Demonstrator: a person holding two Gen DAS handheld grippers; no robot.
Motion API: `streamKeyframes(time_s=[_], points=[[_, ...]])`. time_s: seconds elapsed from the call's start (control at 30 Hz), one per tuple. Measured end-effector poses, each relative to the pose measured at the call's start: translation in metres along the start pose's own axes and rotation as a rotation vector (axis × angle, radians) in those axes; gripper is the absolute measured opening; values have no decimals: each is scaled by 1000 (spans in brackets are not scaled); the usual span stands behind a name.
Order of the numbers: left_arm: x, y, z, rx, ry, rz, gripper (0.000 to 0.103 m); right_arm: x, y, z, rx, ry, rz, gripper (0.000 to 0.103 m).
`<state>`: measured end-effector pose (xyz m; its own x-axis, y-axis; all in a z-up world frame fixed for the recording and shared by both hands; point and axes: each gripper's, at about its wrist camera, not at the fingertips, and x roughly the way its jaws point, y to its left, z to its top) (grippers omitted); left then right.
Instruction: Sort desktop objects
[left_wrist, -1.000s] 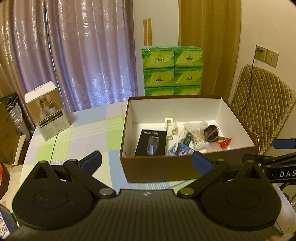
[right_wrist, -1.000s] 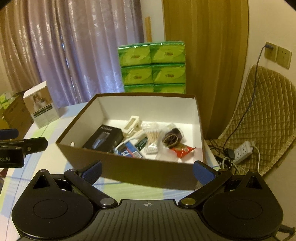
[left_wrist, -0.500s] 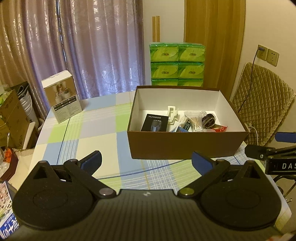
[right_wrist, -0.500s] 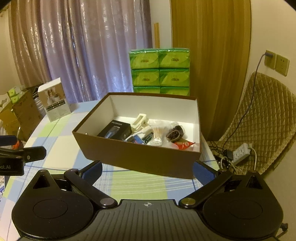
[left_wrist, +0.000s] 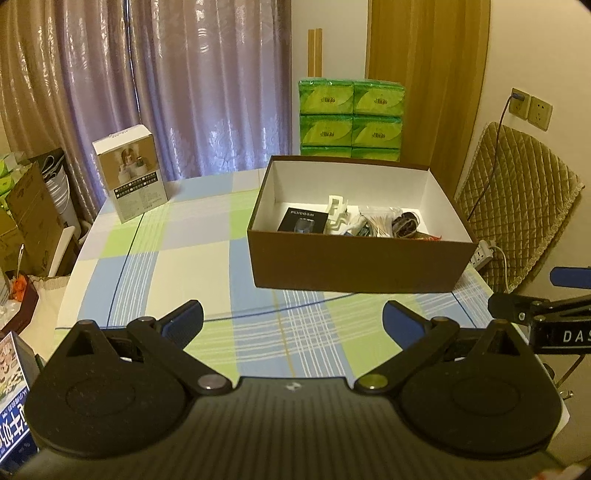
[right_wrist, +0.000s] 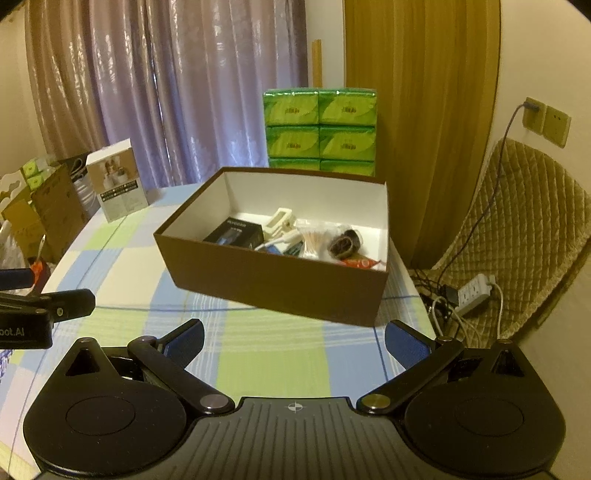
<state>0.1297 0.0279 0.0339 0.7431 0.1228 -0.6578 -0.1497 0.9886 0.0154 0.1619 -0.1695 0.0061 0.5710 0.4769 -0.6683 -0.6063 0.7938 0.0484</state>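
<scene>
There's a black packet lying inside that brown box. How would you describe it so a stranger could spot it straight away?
Start at the open brown cardboard box with white inner walls, on the checked tablecloth. Look at its floor on the side nearer the purple curtains. The flat black rectangular packet lies there, beside a cream plastic clip; it is the only dark, flat, printed item among the pale, loose bits.

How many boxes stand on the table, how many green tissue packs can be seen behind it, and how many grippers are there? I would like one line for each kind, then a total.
Boxes on the table: 2 (brown box, white carton)
Green tissue packs: 6 visible
Grippers: 2 (left gripper, right gripper)
Total: 10
</scene>
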Motion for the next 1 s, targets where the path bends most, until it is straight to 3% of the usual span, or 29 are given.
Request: streamKeyframes(time_s=[1.0], points=[[-34, -20, -54, 10, 60, 41, 102, -30, -5, -59, 17, 84, 16, 101]])
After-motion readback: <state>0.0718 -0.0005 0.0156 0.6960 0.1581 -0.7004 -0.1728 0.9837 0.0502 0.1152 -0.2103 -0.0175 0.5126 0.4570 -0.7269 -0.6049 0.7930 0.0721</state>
